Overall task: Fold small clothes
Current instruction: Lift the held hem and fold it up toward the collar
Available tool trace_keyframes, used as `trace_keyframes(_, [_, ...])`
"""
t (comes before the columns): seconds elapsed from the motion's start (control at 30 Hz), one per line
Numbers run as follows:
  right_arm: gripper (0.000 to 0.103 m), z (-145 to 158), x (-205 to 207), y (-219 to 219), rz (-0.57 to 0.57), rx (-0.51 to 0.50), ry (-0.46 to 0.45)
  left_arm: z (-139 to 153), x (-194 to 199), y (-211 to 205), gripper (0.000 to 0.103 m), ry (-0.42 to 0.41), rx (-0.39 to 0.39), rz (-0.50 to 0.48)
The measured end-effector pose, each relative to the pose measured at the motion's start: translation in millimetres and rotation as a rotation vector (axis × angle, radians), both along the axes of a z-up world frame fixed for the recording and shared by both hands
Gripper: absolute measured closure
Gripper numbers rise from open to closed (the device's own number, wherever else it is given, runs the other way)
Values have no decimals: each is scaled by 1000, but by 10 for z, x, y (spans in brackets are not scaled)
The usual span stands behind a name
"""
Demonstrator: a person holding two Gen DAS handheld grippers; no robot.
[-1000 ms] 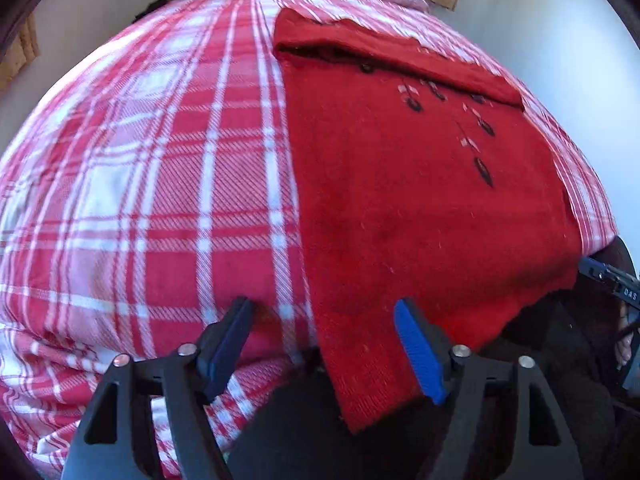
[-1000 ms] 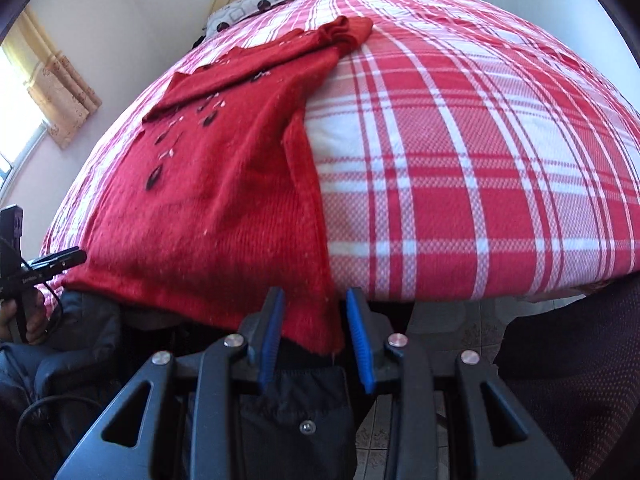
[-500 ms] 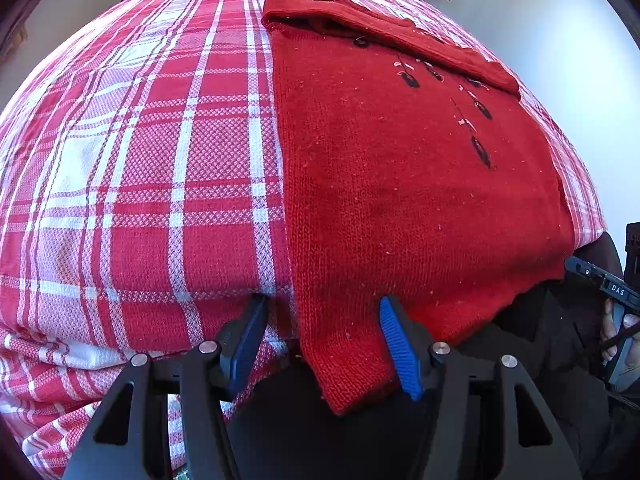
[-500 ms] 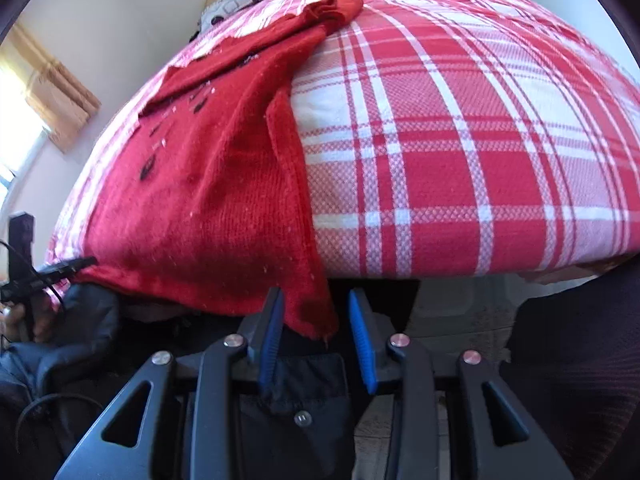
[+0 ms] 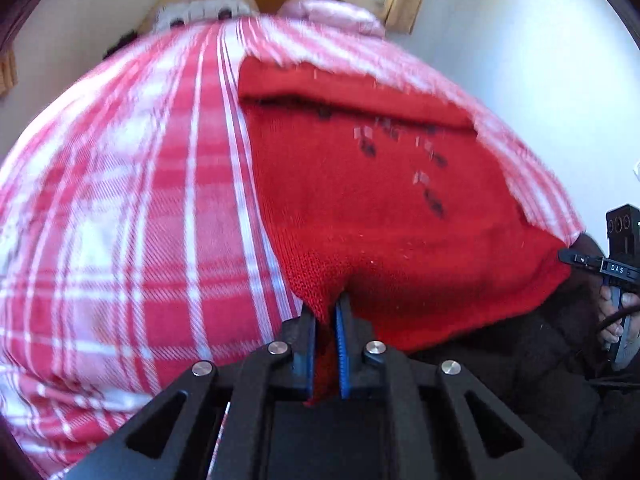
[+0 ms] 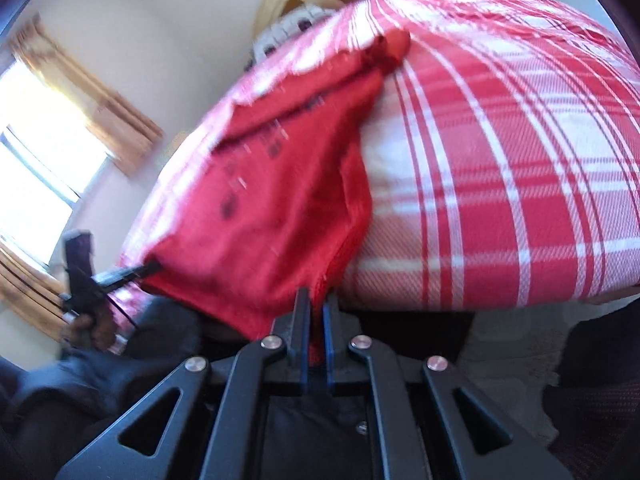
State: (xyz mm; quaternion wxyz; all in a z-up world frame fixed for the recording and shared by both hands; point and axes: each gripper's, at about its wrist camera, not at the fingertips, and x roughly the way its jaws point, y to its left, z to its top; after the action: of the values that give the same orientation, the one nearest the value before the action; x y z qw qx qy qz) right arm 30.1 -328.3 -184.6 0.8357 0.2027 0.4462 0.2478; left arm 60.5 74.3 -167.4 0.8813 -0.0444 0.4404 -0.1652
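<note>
Now, largest first:
Bed: lying under red-and-white plaid cover.
Red sweater: lying spread on the bed's near edge.
Left gripper: just closed, pinching sweater's near-left hem corner.
Right gripper: just closed, pinching near-right hem corner.

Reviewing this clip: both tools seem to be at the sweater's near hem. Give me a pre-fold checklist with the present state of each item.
1. Left tool shut on the red sweater at its near hem corner: ok; its jaws have just been closing, knit between them.
2. Right tool shut on the opposite hem corner: ok, likewise just closed on fabric.
3. Hem taut between the two grips: cannot tell, the pictures are blurred.
4. Far sleeve lying folded across the sweater's top: ok.
5. Plaid bedspread kept out of either grip: ok, only red knit shows between the pads.
6. Room beyond the sweater for the fold: ok, bare bedspread before the pillows.
</note>
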Motion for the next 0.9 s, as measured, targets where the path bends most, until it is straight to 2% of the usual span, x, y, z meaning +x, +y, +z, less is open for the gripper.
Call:
trace_keyframes(0.07, [95, 80, 9, -59, -10, 51, -22, 107, 14, 61, 95, -37, -18, 18])
trace_keyframes(0.2, [95, 240, 69, -28, -17, 90, -68, 252, 143, 133, 95, -70, -45, 37])
trace_keyframes(0.43, [95, 679, 233, -95, -49, 157, -170, 445, 369, 206, 95, -86, -145, 40])
trace_keyframes(0.53, [95, 789, 360, -125, -72, 164, -189, 558, 498, 248, 95, -101, -185, 50])
trace_keyframes(0.67, [95, 878, 587, -185, -116, 176, -194, 625, 703, 345, 95, -76, -278, 69])
trace_keyframes(0.9, [95, 1016, 993, -241, -155, 198, -207, 762, 1007, 246, 95, -90, -258, 60])
